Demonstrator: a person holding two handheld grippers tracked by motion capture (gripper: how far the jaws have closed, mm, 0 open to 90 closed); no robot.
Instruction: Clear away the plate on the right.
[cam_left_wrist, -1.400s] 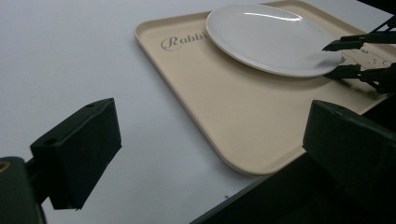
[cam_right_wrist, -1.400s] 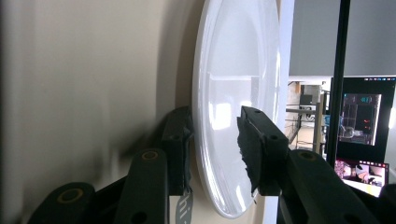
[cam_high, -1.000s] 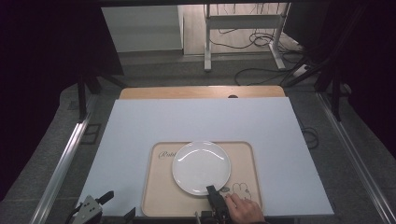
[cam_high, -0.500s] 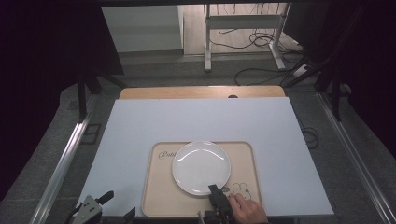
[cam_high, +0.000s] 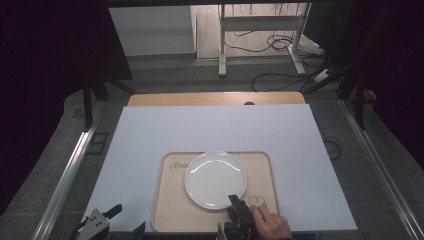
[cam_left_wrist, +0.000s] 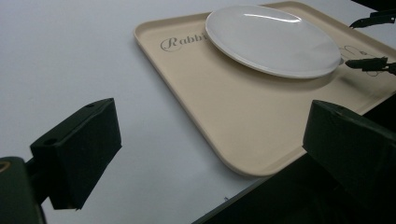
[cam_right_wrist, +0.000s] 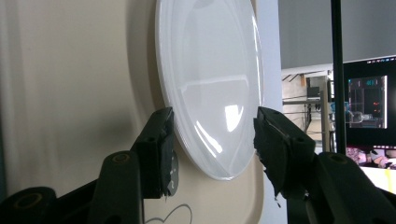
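Sitting on the beige tray (cam_high: 170, 210), the white plate (cam_high: 215, 178) has my right gripper (cam_right_wrist: 212, 135) at its near edge, fingers (cam_right_wrist: 159, 140) spread either side of the rim, not pinching. Left gripper (cam_left_wrist: 205, 144) hangs off the tray's left corner, fingers wide apart over the table (cam_high: 150, 135).

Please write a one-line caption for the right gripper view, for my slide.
Right gripper, open, with its jaws on either side of the rim of a white plate resting on a beige tray.
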